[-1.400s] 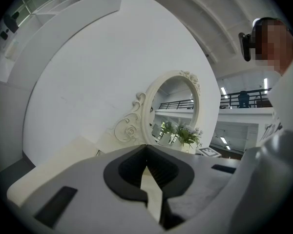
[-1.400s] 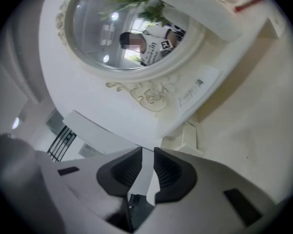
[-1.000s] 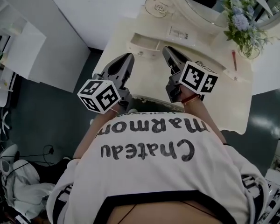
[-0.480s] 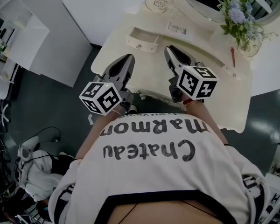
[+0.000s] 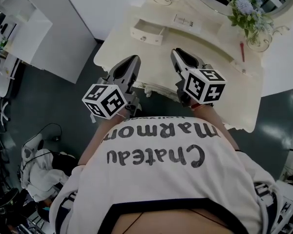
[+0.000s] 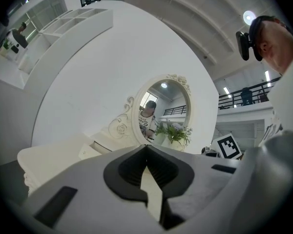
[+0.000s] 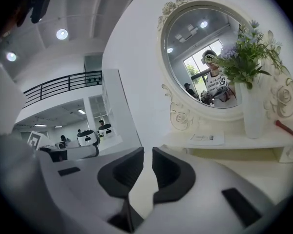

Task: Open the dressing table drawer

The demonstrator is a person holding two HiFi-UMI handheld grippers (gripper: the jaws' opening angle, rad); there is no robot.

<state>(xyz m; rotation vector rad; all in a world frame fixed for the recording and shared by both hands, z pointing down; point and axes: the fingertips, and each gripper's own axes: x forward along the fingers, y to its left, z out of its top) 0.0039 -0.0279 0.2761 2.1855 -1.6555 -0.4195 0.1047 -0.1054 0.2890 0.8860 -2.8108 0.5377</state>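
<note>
The cream dressing table point(image 5: 224, 89) fills the top of the head view. A small drawer point(image 5: 147, 33) with two knobs sits on its top at the back left, and shows in the left gripper view as the small drawer point(image 6: 100, 145). My left gripper point(image 5: 132, 60) hangs level over the table's front edge, its tips shut together on nothing. My right gripper point(image 5: 179, 52) is beside it, above the table top. Its jaws stand a narrow gap apart with nothing between them, and have just been closing a little. Both grippers are well short of the small drawer.
An oval mirror point(image 7: 210, 57) stands at the back of the table. A vase of flowers point(image 7: 251, 111), a paper card point(image 7: 205, 139) and a red stick point(image 5: 242, 52) lie on the top. A white cabinet point(image 5: 44, 38) stands to the left, over dark floor point(image 5: 53, 106).
Both grippers and the person have drawn back from the table. The tips, once near the small drawer, are now by the front edge. The right gripper has rolled slightly.
</note>
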